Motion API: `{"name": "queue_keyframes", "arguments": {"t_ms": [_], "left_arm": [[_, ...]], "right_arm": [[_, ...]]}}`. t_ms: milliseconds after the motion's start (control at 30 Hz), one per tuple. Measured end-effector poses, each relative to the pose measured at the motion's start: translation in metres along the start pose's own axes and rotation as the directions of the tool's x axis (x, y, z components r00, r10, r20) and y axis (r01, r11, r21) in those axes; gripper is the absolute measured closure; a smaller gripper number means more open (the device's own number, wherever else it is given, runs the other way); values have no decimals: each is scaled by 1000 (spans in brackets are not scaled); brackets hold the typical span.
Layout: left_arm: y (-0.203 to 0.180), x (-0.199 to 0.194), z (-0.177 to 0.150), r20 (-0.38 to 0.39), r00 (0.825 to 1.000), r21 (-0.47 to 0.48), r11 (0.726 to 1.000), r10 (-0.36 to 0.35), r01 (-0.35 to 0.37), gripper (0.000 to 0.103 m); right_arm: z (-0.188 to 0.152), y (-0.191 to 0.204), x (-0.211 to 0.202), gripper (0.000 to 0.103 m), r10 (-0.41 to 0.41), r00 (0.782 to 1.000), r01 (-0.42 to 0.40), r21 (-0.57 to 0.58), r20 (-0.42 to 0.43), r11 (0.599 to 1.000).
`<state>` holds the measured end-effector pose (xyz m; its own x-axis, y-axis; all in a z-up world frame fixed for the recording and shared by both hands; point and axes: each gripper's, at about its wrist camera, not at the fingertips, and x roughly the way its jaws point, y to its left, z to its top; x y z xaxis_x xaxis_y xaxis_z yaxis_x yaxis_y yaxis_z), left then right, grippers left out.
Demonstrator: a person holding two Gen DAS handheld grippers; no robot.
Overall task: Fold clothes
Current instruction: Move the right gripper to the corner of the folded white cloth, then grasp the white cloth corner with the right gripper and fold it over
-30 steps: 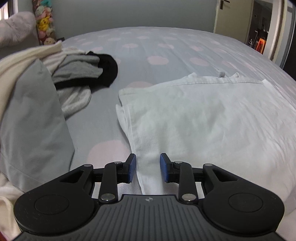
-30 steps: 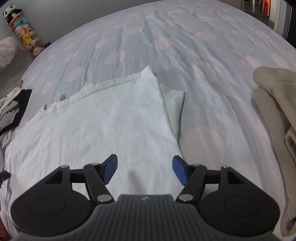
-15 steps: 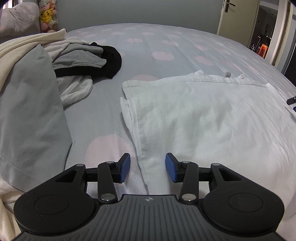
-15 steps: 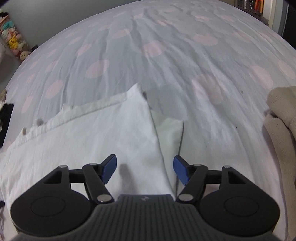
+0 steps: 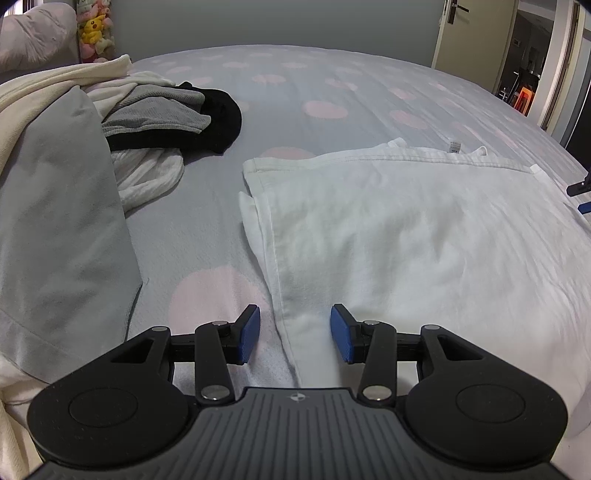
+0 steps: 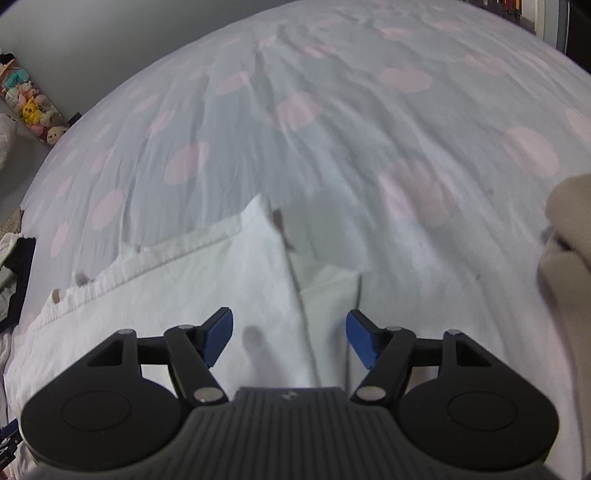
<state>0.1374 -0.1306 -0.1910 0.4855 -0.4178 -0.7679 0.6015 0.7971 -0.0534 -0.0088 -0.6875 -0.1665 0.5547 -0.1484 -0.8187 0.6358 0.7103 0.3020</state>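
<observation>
Two hand-held grippers over one white garment (image 5: 406,229), which lies flat and partly folded on the bed (image 5: 314,85), on a grey sheet with pink dots.

Left hand-held gripper (image 5: 294,334): jaws apart, holding nothing. Blue pads straddle the garment's left folded edge; the left pad sits over bare sheet, the right pad over white cloth. Whether the pads touch the fabric cannot be told.

Right hand-held gripper (image 6: 289,339): jaws wide apart, released. It sits over the garment's right edge, where a narrower layer of white cloth shows out from under the top layer. This view is motion-blurred.

Garment detail: hemmed far edge runs across the bed, with a small tag (image 5: 454,146) showing along it. Left side doubled under, a strip of lower layer peeking out.

Left of the garment, well apart: a pile of clothes (image 5: 166,122), grey, black and white pieces heaped together. A grey pillow (image 5: 55,206) stands near the left gripper, cream cloth draped over its top.

Right side: a beige garment (image 6: 565,240) at the frame edge, apart from the white one.

Stuffed toys (image 5: 94,33) against the far wall. Open door (image 5: 476,40) at far right.
</observation>
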Motion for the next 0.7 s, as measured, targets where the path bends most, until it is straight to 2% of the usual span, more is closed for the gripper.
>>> {"name": "queue_keyframes", "arguments": {"t_ms": [200, 300, 700], "left_arm": [[-2, -1, -1, 5, 1000, 9, 1000, 9, -9, 63], [-2, -1, -1, 4, 1000, 9, 1000, 12, -12, 63], [-8, -1, -1, 0, 999, 22, 999, 41, -41, 63]], "right_arm": [[7, -14, 9, 34, 37, 999, -37, -6, -25, 999], [4, -18, 19, 48, 69, 997, -70, -15, -46, 997], [-11, -30, 21, 50, 180, 984, -176, -206, 5, 963]]}}
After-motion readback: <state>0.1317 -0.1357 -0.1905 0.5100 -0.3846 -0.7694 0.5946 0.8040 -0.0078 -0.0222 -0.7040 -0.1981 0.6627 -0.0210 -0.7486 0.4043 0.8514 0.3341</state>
